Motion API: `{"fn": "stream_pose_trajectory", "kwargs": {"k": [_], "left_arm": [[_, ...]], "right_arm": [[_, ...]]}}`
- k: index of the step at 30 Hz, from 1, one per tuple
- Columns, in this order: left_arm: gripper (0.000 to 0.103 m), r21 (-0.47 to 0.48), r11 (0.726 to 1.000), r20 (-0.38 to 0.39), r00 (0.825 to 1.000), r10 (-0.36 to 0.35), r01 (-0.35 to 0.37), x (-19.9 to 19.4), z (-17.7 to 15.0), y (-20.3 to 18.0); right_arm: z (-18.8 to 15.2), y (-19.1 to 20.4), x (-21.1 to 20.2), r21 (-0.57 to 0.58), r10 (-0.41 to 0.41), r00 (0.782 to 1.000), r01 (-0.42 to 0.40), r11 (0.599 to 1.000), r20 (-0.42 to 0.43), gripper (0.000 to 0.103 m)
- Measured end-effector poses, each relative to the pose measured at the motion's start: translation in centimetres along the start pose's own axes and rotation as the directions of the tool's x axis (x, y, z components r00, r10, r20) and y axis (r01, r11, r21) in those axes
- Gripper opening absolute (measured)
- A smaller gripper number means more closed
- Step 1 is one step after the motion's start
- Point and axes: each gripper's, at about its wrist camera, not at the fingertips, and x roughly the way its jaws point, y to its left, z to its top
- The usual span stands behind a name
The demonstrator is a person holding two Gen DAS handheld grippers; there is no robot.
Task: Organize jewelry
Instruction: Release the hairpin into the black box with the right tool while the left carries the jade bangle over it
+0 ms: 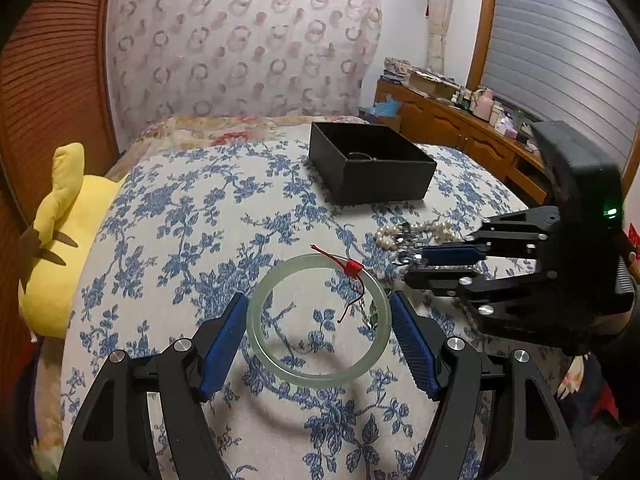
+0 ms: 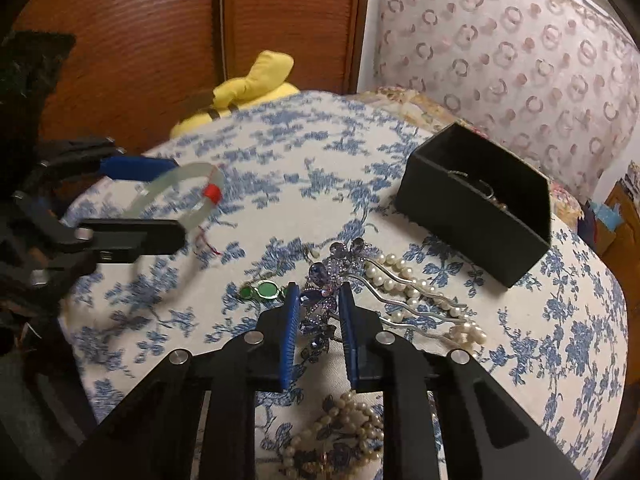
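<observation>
Your left gripper (image 1: 318,334) clamps the jade bangle (image 1: 318,320), lifted above the bedspread (image 1: 180,220). Your right gripper (image 2: 318,330), fingers narrow, pinches the purple hairpin (image 2: 320,300). Next, I judge: carry both to the black box (image 1: 372,168) at one o'clock.

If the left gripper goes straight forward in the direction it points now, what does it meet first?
Probably the black box. The left gripper holds the pale green bangle across its fingers, and beyond it lies only bedspread until the box. Depth is unclear; it may pass slightly left of the box.
</observation>
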Motion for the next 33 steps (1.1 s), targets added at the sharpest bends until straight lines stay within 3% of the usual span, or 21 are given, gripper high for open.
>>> {"fn": "stream_pose_trajectory", "kwargs": {"k": [16, 22, 33], "left_arm": [[0.069, 0.07, 0.997, 0.037, 0.998, -0.042, 0.04, 3.8, 7.3, -1.9], [0.069, 0.07, 0.996, 0.049, 0.997, -0.062, 0.059, 5.6, 10.7, -2.2], [0.069, 0.039, 0.996, 0.018, 0.997, -0.075, 0.074, 9.4, 15.1, -1.0]], "right_arm": [[3.7, -6.1, -4.4, 0.051, -0.022, 0.989, 0.015, 0.999, 0.143, 0.022], [5.4, -9.9, -3.7, 0.095, -0.01, 0.983, -0.008, 0.995, 0.181, 0.022], [7.3, -14.8, 0.5, 0.166, 0.065, 0.986, -0.09, 0.982, 0.151, 0.023]]}}
